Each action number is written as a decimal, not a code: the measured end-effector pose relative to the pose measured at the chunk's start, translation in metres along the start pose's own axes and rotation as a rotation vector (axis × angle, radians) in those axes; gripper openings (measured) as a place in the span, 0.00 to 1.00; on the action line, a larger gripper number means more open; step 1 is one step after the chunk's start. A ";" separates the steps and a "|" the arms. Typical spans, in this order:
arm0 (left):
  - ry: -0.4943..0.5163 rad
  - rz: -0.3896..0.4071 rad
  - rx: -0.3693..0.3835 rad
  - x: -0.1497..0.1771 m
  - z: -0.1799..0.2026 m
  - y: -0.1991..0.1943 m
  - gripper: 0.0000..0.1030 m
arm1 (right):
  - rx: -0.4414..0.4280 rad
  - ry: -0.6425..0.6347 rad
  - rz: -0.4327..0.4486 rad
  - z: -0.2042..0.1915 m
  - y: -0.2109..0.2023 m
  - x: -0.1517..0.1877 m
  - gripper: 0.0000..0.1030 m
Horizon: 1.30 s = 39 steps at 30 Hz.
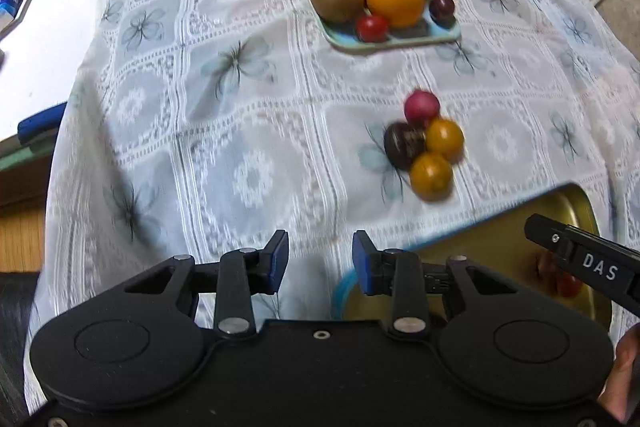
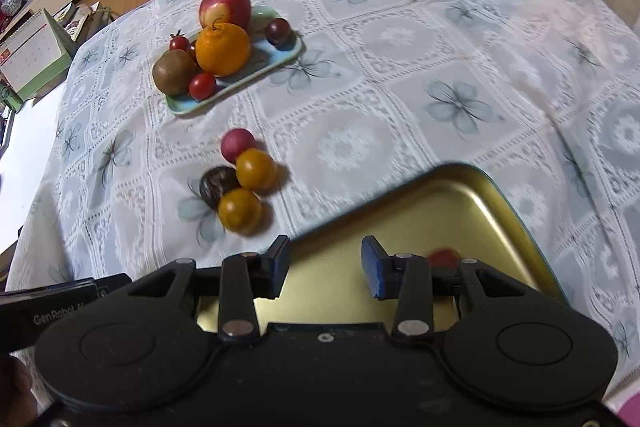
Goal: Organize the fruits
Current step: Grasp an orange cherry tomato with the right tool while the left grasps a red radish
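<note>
Resting bunched on cloth, four small round fruits [image 2: 239, 181]; both grippers' fingers spread, empty.

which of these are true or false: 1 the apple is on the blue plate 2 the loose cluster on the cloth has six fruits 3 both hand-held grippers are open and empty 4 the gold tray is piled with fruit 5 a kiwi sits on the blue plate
1. True: the apple sits on the blue plate.
2. False: the loose cluster has four fruits.
3. True: the left hand-held gripper and the right hand-held gripper are open, holding nothing.
4. False: the gold tray holds only one small red fruit, as far as can be seen.
5. True: the kiwi is on the plate.
</note>
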<state>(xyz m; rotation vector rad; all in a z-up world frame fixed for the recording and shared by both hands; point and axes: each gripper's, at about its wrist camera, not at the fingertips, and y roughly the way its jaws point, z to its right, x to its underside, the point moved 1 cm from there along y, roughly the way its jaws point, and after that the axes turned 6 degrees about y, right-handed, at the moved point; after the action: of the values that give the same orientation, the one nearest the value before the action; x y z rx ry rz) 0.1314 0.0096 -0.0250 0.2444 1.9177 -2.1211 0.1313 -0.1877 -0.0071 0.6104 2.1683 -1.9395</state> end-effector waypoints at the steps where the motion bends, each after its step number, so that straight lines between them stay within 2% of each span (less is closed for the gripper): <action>1: -0.002 0.002 -0.004 -0.004 -0.001 0.002 0.42 | -0.002 -0.003 -0.001 -0.004 0.004 -0.006 0.41; 6: -0.011 0.012 -0.018 -0.022 -0.008 0.011 0.42 | -0.016 -0.040 0.004 -0.025 0.023 -0.030 0.41; 12: -0.021 0.002 -0.012 -0.034 -0.016 0.023 0.42 | -0.017 -0.093 -0.058 -0.047 0.050 -0.051 0.40; 18: -0.035 -0.012 -0.007 -0.041 -0.025 0.033 0.42 | -0.020 -0.101 -0.108 -0.056 0.075 -0.057 0.40; 23: -0.048 -0.027 -0.001 -0.044 -0.033 0.041 0.42 | 0.013 -0.122 -0.121 -0.063 0.091 -0.056 0.41; 29: -0.050 -0.034 0.002 -0.047 -0.036 0.045 0.42 | 0.012 -0.152 -0.143 -0.071 0.108 -0.055 0.41; 31: -0.045 -0.036 0.004 -0.047 -0.035 0.046 0.42 | 0.018 -0.153 -0.122 -0.071 0.110 -0.054 0.37; 36: -0.028 -0.037 0.007 -0.050 -0.029 0.046 0.42 | 0.000 -0.167 -0.110 -0.067 0.105 -0.053 0.36; 39: -0.007 -0.033 0.012 -0.053 -0.022 0.045 0.42 | 0.015 -0.150 -0.070 -0.058 0.094 -0.055 0.36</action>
<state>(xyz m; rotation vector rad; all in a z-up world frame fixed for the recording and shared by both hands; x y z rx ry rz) 0.1942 0.0324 -0.0544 0.2096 1.9186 -2.1520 0.2277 -0.1348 -0.0630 0.3822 2.1113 -1.9689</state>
